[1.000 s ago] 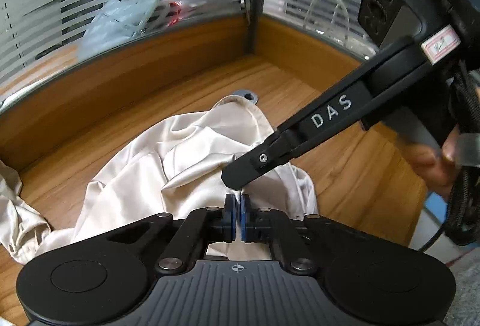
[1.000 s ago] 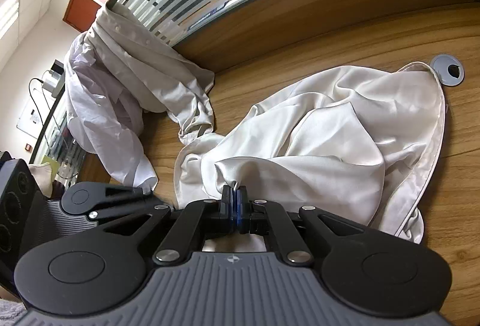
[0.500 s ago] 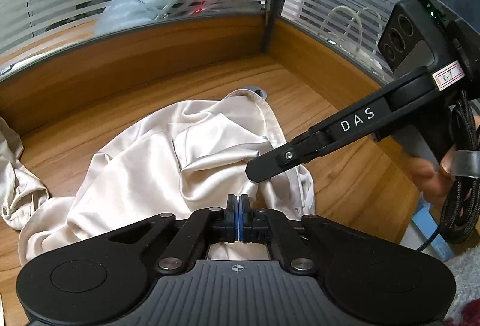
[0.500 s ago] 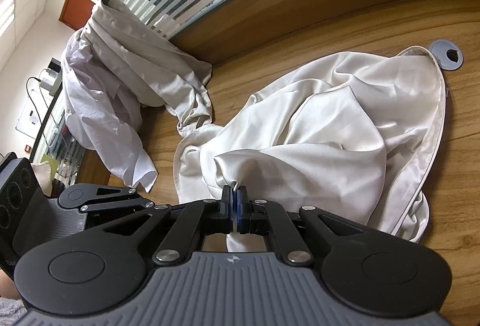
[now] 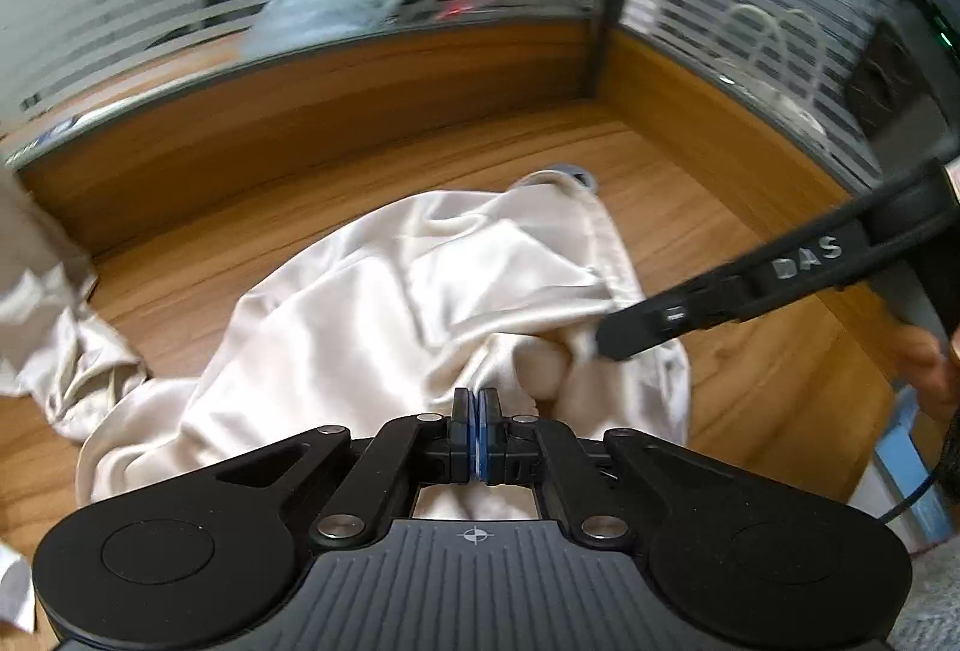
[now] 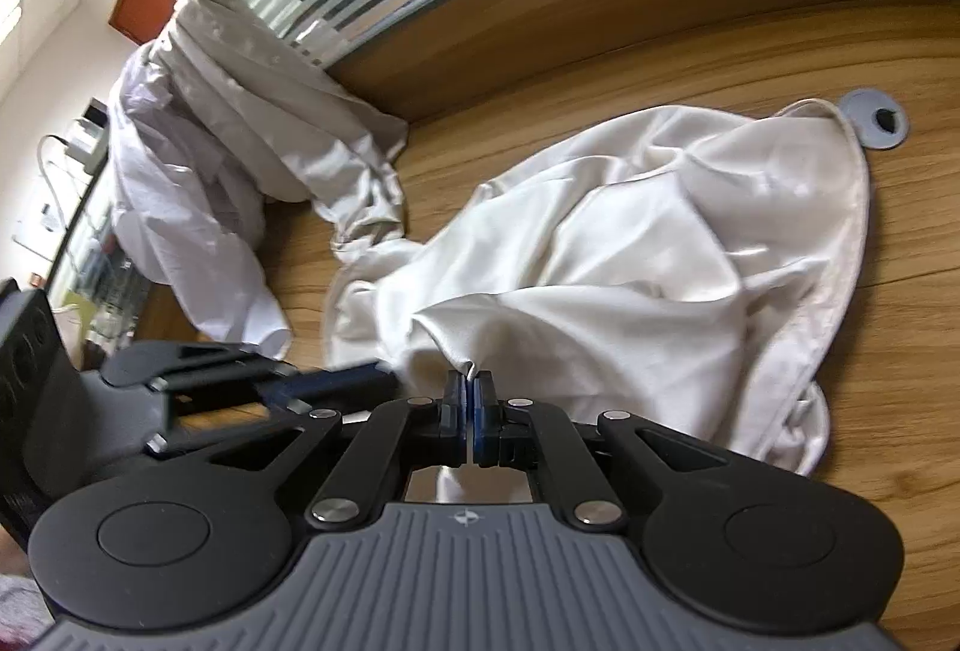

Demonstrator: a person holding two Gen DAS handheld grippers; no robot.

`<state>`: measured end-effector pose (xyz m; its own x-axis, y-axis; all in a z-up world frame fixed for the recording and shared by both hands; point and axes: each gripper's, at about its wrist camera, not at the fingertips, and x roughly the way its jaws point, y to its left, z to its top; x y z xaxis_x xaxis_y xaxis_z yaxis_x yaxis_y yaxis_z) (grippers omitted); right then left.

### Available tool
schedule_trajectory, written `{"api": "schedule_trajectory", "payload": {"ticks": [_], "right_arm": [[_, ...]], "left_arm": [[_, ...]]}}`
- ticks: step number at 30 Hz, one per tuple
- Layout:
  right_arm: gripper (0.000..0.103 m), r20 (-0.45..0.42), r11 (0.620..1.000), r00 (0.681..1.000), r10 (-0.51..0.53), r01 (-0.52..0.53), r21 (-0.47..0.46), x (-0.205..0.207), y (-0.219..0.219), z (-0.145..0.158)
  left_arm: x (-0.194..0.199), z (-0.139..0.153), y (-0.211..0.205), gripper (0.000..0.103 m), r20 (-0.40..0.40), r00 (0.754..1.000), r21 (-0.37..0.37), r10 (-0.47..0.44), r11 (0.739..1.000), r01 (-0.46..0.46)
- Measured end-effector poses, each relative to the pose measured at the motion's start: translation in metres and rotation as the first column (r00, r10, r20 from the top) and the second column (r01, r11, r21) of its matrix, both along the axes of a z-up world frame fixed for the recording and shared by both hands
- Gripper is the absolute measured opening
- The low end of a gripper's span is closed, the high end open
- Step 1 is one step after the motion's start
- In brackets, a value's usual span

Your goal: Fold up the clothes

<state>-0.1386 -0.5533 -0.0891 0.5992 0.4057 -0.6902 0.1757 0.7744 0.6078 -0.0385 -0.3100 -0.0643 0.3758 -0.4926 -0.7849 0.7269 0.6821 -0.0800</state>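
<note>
A cream satin garment lies crumpled on the wooden desk; it also shows in the right wrist view. My left gripper is shut on a fold of its near edge. My right gripper is shut on another fold of the same near edge, and it shows in the left wrist view at the right, its tip against the cloth. The left gripper shows in the right wrist view close to the left of the right one.
A pile of white shirts hangs over the partition at the left and spills onto the desk. A grey cable grommet sits by the garment's far corner. A wood-and-glass partition bounds the desk at the back and right.
The two grippers have drawn apart sideways, each still pinching the cloth; the right one has moved to the right and the fabric between them is spreading.
</note>
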Motion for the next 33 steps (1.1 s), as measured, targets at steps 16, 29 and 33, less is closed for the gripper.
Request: {"api": "schedule_trajectory", "payload": {"ticks": [16, 29, 33], "right_arm": [[0.002, 0.010, 1.000, 1.000, -0.017, 0.017, 0.004, 0.001, -0.002, 0.001], [0.002, 0.016, 1.000, 1.000, -0.005, 0.005, 0.000, -0.007, -0.004, 0.006], [0.002, -0.003, 0.999, 1.000, -0.023, 0.022, -0.038, -0.011, -0.004, -0.002]], "left_arm": [[-0.026, 0.014, -0.016, 0.005, 0.018, 0.979, -0.065, -0.202, 0.977, 0.203], [0.009, -0.041, -0.032, 0.005, -0.134, 0.985, -0.012, -0.107, 0.994, 0.106], [0.012, -0.045, -0.038, 0.005, -0.037, 0.999, 0.025, -0.036, 0.999, 0.036]]}}
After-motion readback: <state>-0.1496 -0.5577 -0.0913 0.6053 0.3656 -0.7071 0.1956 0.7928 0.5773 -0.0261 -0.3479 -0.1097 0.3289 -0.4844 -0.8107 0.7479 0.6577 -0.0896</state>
